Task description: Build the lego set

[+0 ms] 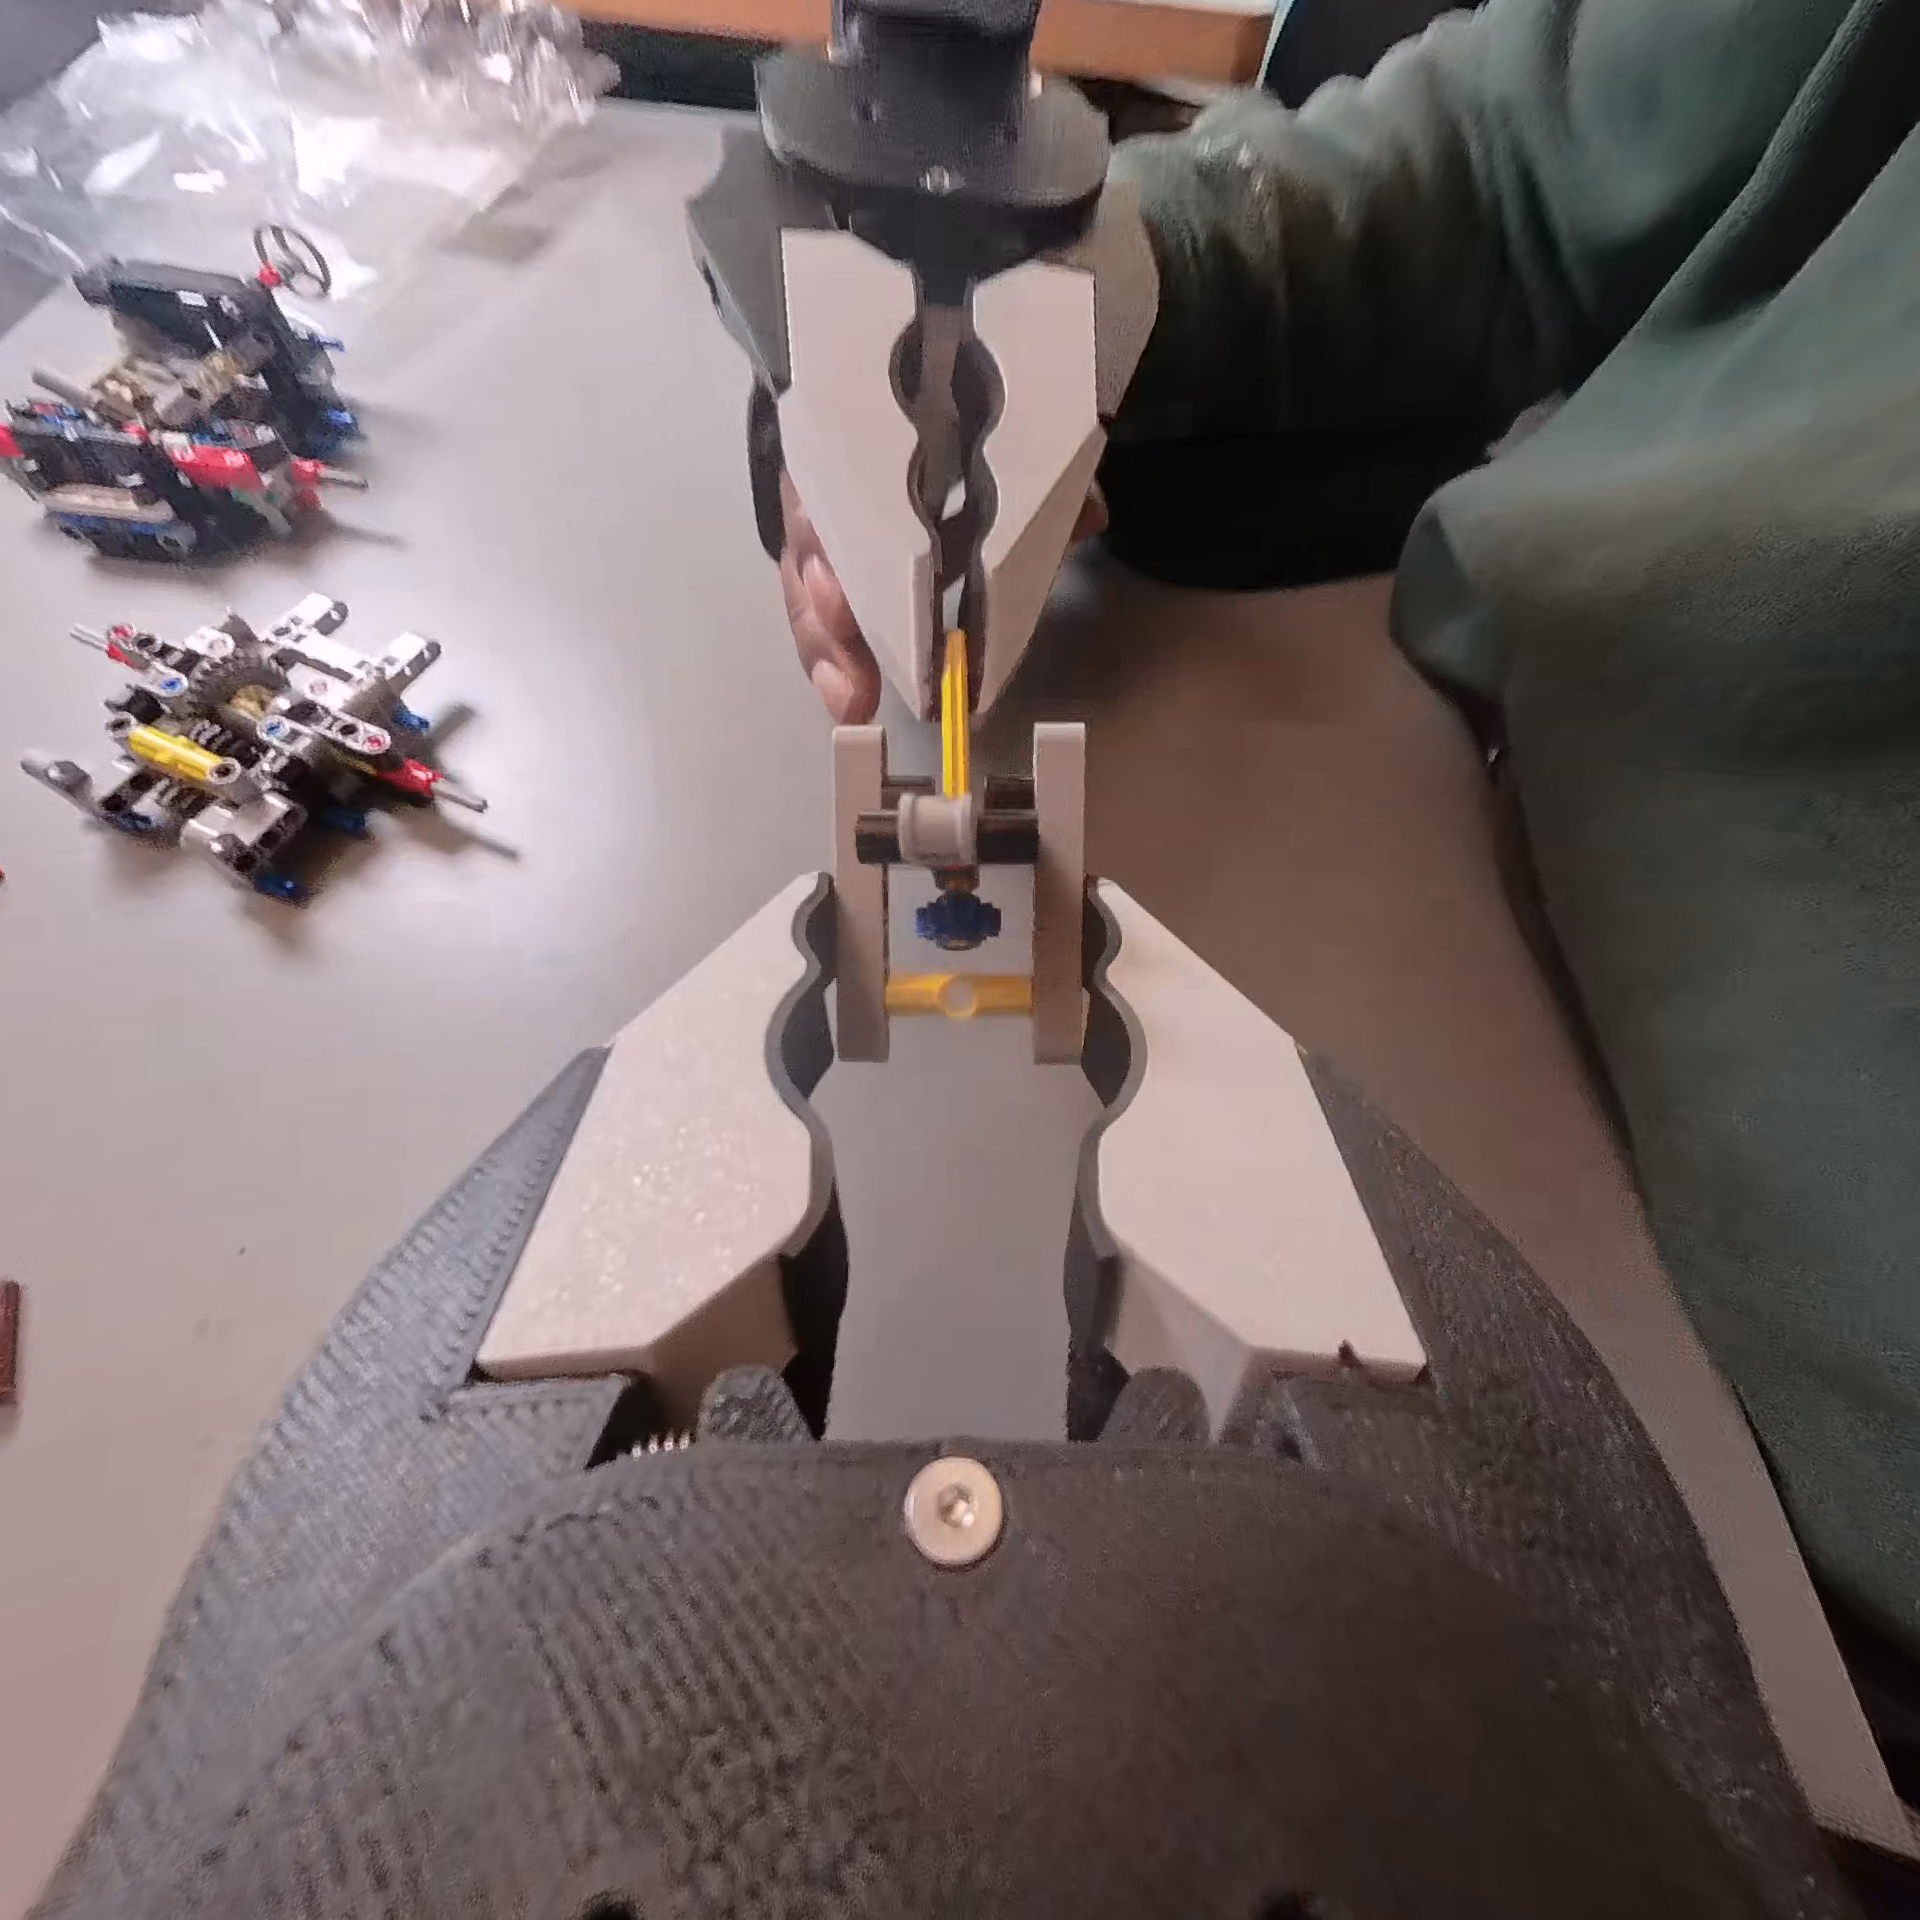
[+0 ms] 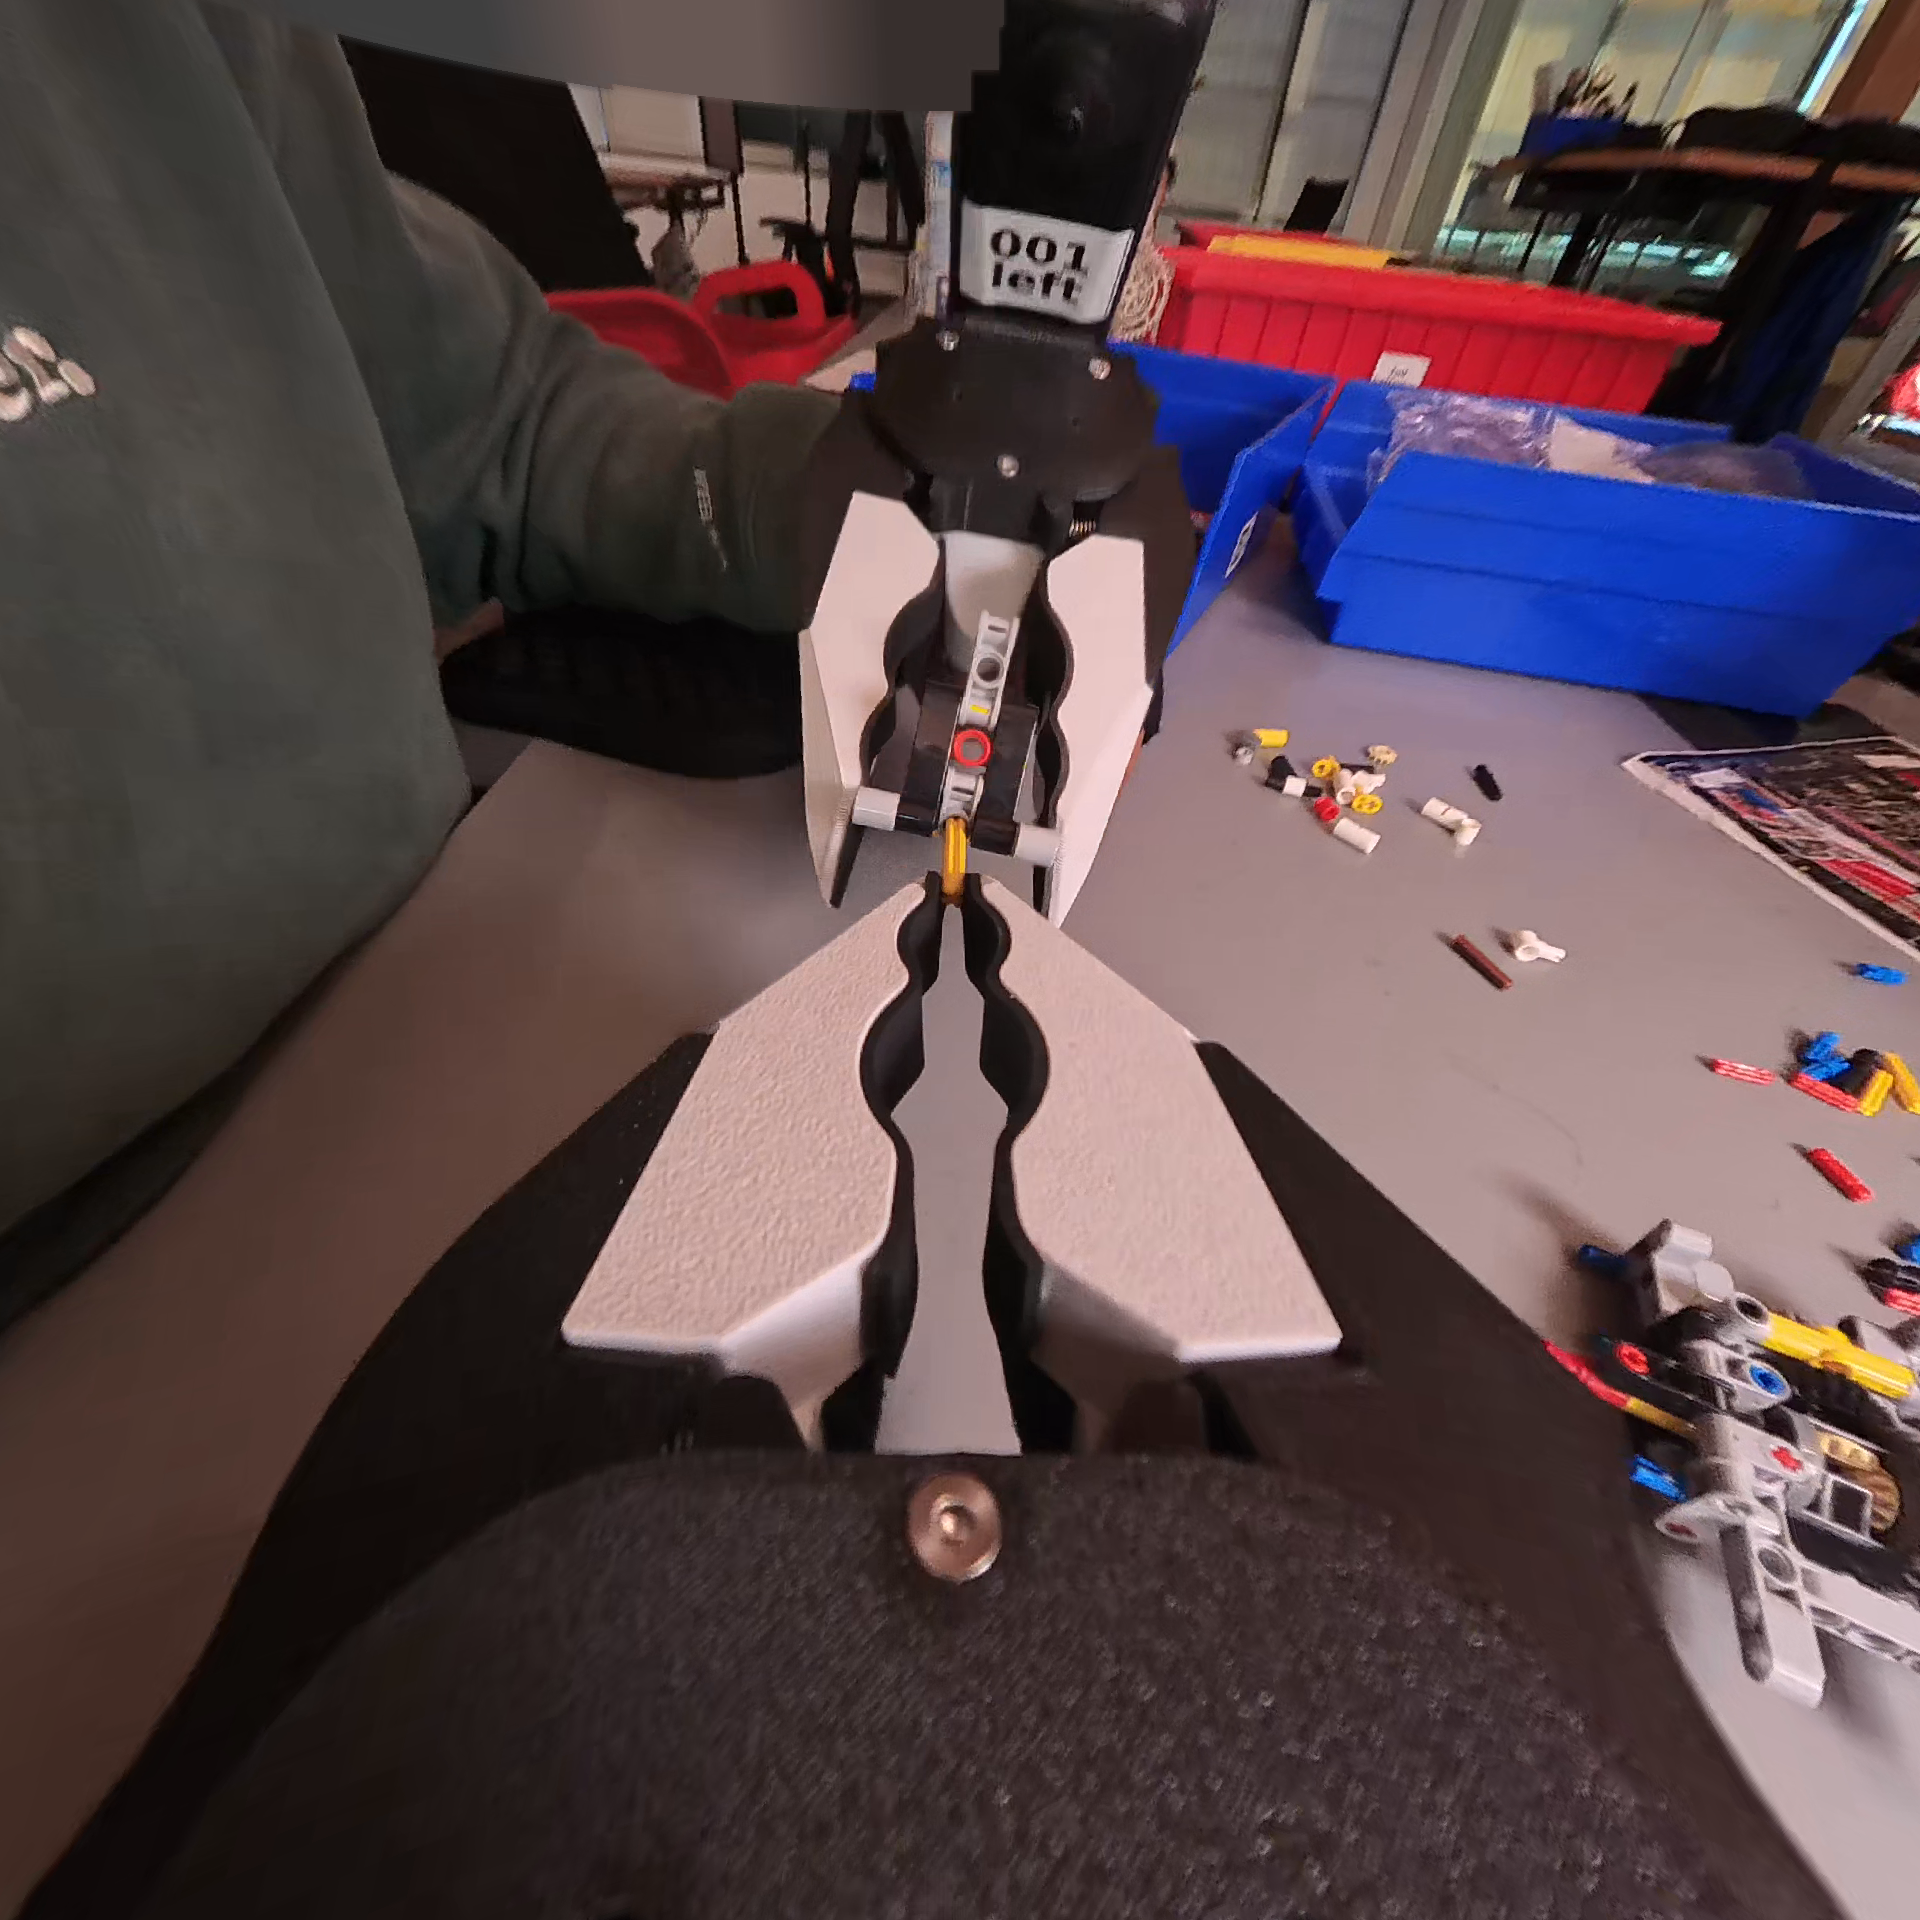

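Yellow plastic, a thin axle (image 1: 954,717), running lengthwise from the tip of the right hand-held gripper (image 2: 951,902) straight toward the left one. Pinching that axle's near end between narrow, nearly meeting black pads (image 2: 928,914), with its far end entering a small brick assembly (image 1: 961,894) of two grey side beams, a black cross pin and a grey bush. Clamping that assembly across its width with the left hand-held gripper (image 1: 961,961), moderately spread, pads (image 1: 816,966) pressing on the outer faces of both beams. Facing each other tip to tip, axle axis in line with both sets of fingers, all raised above the grey surface (image 2: 1351,987) near its person-side edge. Lying toward the far side: loose small parts (image 2: 1340,790), two larger brick builds (image 1: 249,727), blue bins (image 2: 1621,561).
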Motion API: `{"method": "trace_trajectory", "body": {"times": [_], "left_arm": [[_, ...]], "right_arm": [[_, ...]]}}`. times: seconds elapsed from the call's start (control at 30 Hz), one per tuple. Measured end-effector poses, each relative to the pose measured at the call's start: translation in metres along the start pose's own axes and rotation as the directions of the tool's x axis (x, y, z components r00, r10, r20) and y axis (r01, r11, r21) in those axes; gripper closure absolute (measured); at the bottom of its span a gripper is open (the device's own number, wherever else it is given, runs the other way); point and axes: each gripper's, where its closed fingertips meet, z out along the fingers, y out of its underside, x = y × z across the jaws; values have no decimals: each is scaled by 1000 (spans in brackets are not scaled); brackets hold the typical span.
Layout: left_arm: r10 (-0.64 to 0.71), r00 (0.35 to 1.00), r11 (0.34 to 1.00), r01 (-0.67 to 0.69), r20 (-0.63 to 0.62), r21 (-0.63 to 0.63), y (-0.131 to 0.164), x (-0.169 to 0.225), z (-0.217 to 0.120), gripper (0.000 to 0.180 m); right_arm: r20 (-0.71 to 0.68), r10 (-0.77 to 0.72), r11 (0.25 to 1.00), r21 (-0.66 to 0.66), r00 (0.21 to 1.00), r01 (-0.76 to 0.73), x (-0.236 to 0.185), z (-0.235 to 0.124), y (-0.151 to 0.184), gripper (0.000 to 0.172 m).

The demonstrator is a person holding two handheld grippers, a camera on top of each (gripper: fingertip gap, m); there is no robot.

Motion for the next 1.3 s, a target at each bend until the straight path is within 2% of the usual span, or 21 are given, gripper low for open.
{"method": "trace_trajectory", "body": {"times": [0.27, 0.43, 0.6, 1.07, 1.3], "left_arm": [[18, 999, 950, -2, 49, -312, 40, -3, 9, 135], [24, 998, 917, 2, 59, -399, 56, -4, 14, 135], [-17, 998, 904, 41, 59, -425, 62, -7, 18, 135], [9, 995, 859, 41, 95, -511, 54, -14, 36, 135], [-8, 997, 880, 46, 83, -474, 49, -13, 43, 135]], "right_arm": [[39, -52, 946, -317, 998, 61, -2, 9, 44, 170], [43, -81, 893, -441, 996, 92, -3, 12, 67, 170], [12, -97, 889, -449, 995, 92, 1, 11, 65, 170], [-63, -129, 915, -392, 990, 95, 6, -7, 42, 170], [-76, -99, 917, -394, 992, 61, 6, -16, 51, 169]]}}
